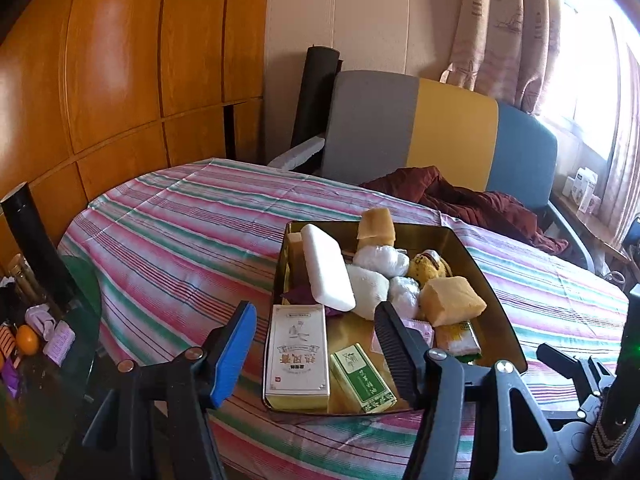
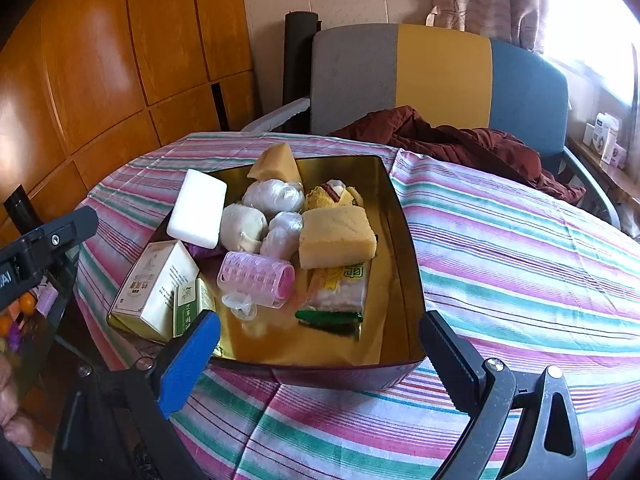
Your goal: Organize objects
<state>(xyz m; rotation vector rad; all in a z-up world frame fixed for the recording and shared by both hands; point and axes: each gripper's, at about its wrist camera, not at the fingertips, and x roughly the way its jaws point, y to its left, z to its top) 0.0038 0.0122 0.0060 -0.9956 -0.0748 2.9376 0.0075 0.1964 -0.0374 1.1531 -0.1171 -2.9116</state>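
Hovering both grippers, jaws wide and empty, I'd drop the right gripper squarely over the pink roller at twelve o'clock in the tin. Left gripper stays clear.

A: What do the handheld tools look like?

B: The left gripper is black plastic; one of its jaws wears a blue pad, the other a ribbed black face, with silver rivets at the pivots.

A: And the other?

B: The right gripper matches: blue pad, ribbed black face, silver rivets.
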